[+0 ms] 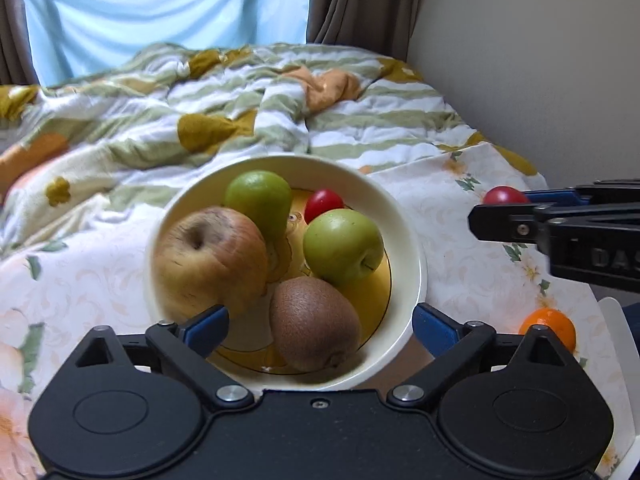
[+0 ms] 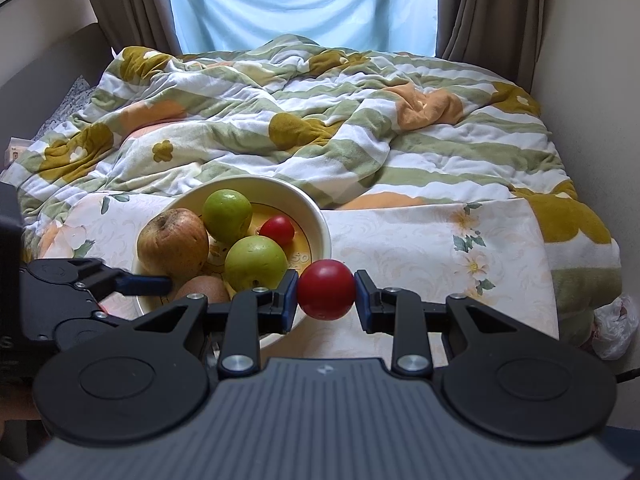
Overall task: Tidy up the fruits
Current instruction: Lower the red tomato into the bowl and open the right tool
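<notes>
A red fruit (image 2: 326,295) was gripped between the blue pads (image 2: 289,295) of the right gripper (image 2: 326,296); both pads were pressed on its sides. It was held above the flowered cloth (image 2: 420,240), just beside the right rim of the bowl (image 2: 320,220). In the left wrist view the same fruit (image 1: 505,195) was seen at the tip of the right gripper (image 1: 500,216), to the right of the bowl (image 1: 416,240).

The left gripper (image 1: 320,324) was spread wide. One of its fingers was inside the bowl, in front of the brown apple (image 1: 208,256), and the other was outside the rim, so the near wall was between them. Whether the wall was touched could not be told.

In the bowl were seen the brown apple, a green pear (image 1: 260,200), a green apple (image 1: 342,246), a kiwi (image 1: 314,324) and a small red fruit (image 1: 323,204). An orange (image 1: 550,326) was lying on the cloth at the right, well apart from the bowl. A striped blanket (image 2: 320,120) was spread behind.
</notes>
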The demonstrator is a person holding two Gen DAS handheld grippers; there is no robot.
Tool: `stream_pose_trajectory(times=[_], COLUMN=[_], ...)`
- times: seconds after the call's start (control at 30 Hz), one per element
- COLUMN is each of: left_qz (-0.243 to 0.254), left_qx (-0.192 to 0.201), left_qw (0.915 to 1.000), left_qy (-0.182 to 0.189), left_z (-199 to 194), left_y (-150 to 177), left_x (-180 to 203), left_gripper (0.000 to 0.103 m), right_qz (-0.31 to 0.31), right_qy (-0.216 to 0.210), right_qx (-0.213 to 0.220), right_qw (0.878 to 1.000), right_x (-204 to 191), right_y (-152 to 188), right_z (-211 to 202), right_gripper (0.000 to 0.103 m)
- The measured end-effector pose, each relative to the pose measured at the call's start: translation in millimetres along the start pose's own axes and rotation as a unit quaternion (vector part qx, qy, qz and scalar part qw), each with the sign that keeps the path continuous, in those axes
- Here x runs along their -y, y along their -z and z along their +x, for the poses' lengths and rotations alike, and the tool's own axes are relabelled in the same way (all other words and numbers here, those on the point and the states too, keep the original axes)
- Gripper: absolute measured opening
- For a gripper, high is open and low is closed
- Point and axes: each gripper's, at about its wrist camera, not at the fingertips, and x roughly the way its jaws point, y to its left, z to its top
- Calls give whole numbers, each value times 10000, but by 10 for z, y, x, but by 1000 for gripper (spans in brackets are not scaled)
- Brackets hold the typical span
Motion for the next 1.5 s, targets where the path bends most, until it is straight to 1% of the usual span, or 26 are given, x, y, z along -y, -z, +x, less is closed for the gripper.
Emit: stream_pose_trajectory(times=[0.1, 0.3, 0.5, 0.63, 0.77, 0.9, 1.0, 1.2, 1.23, 1.27, 1.3, 1.33, 1.37, 1.4, 1.5], left_qz=[15, -78, -469, -633, -704, -706, -757, -819, -810, -799, -786, -782, -785, -786, -765], left_qx=[9, 190, 310, 463, 539, 514, 425, 440, 440, 443, 444, 449, 464, 478, 516], left_qw=[10000, 9996, 9978, 9957, 9940, 9935, 9934, 9930, 9931, 9932, 9933, 9933, 9933, 9934, 9935], left_qy=[-50, -205, -361, -488, -636, -727, -751, -727, -724, -725, -727, -726, -714, -688, -663], left_z=[-118, -417, -635, -779, -838, -841, -824, -816, -817, -821, -829, -842, -859, -879, -928], left_y=[28, 136, 235, 302, 360, 427, 472, 530, 536, 543, 546, 546, 551, 557, 555], left_x=[-7, -80, -227, -318, -365, -397, -412, -402, -394, -387, -376, -364, -356, -346, -291], left_gripper=[100, 100, 100, 100, 100, 100, 100, 100, 100, 100, 100, 100, 100, 100, 100], right_qz=[-55, -173, -342, -450, -496, -350, -312, -268, -287, -313, -322, -302, -265, -223, -125], right_qy=[-22, -150, -287, -375, -446, -554, -568, -690, -706, -734, -741, -696, -637, -590, -503], right_qx=[7, -28, -97, -154, -233, -261, -263, -157, -99, -85, -93, -74, -46, 0, 185], right_qw=[10000, 9997, 9990, 9982, 9975, 9975, 9975, 9971, 9970, 9968, 9967, 9971, 9976, 9980, 9985], right_x=[-39, -107, -229, -337, -414, -409, -403, -367, -368, -382, -390, -393, -396, -393, -360], right_y=[14, 12, -3, 19, 81, 161, 207, 249, 250, 247, 244, 248, 248, 258, 290], right_z=[3, -14, 41, 128, 265, 403, 468, 494, 481, 477, 468, 451, 427, 395, 278], right_gripper=[45, 45, 45, 45, 45, 45, 46, 47, 52, 60, 64, 76, 93, 102, 103])
